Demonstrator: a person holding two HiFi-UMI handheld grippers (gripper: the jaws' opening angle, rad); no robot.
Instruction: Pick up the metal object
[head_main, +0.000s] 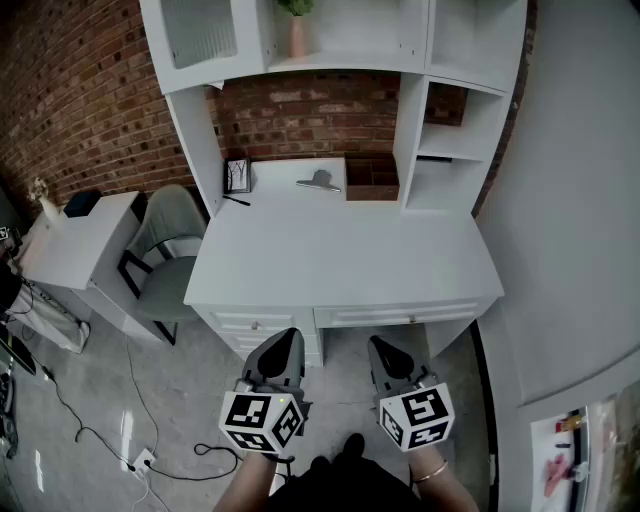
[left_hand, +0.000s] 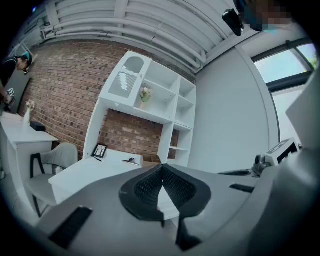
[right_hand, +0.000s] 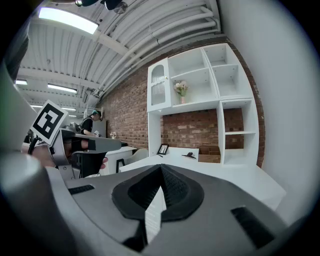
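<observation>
The metal object (head_main: 318, 182) lies at the back of the white desk (head_main: 340, 260), under the hutch, a small grey piece with a dark knob. It also shows far off in the left gripper view (left_hand: 131, 161) and the right gripper view (right_hand: 189, 155). Both grippers hang low in front of the desk drawers, well short of it. My left gripper (head_main: 283, 345) is shut with nothing between its jaws (left_hand: 161, 167). My right gripper (head_main: 385, 350) is shut and empty too (right_hand: 161, 167).
A small picture frame (head_main: 238, 175) and a dark pen (head_main: 236, 200) sit at the desk's back left. A grey chair (head_main: 170, 250) and a white side table (head_main: 75, 240) stand left of the desk. Cables (head_main: 150, 455) trail on the floor. A grey wall (head_main: 580, 200) is at the right.
</observation>
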